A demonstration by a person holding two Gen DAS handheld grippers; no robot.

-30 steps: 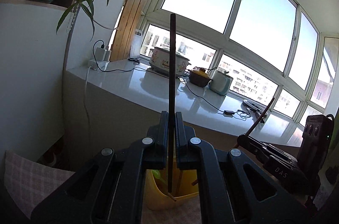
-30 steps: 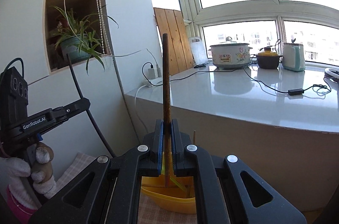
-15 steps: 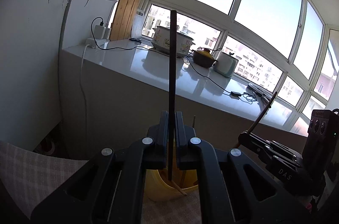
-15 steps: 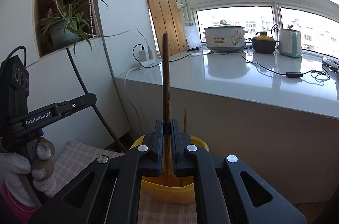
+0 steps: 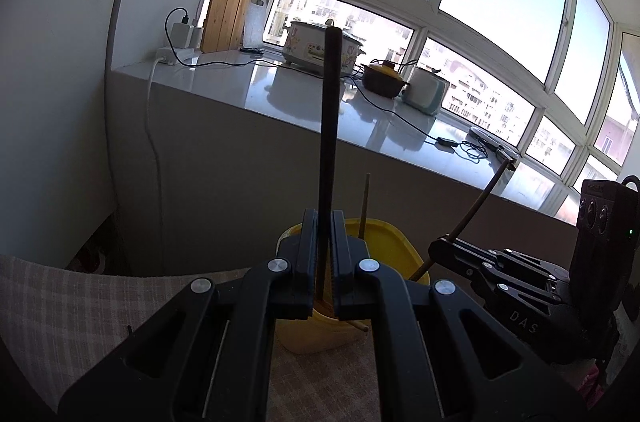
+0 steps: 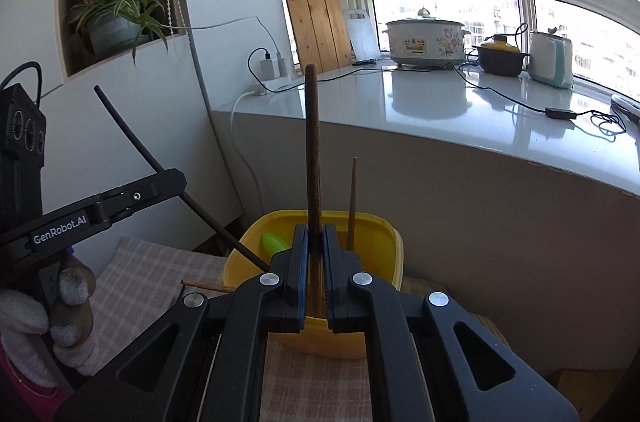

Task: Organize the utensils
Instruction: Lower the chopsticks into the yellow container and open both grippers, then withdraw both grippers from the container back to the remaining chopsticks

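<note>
chopsticks: one per gripper, both near a yellow tub.

left wrist view: left gripper (image 5: 324, 262) clamped tight on a black chopstick (image 5: 329, 142), shaft upright between the pads, top end well above them, lower end dipping behind the tub (image 5: 384, 238) rim straight ahead. a thin stick (image 5: 365, 206) standing in the tub just right of the pads. right gripper (image 5: 436, 246) off to the right, pinching a brown chopstick (image 5: 480, 202) that slants up and away, lower tip over the tub's right rim. a loose stick end (image 5: 358, 325) poking out below the right pad, by the tub wall. checked cloth (image 5: 80, 302) under it all.

right wrist view: right gripper (image 6: 316, 262) closed on the brown chopstick (image 6: 312, 150), upright, lower end over the tub (image 6: 392, 262) ahead. a green thing (image 6: 274, 242) and the thin stick (image 6: 352, 202) already inside. left gripper (image 6: 176, 182) at left, black chopstick (image 6: 192, 202) slanting down into the tub's near-left edge. a gloved hand (image 6: 60, 322) low at left. another stick (image 6: 208, 286) lying left of the tub, outside it.

judged progress: some pieces stowed; both held chopsticks not yet released, at least one stick left outside.
</note>
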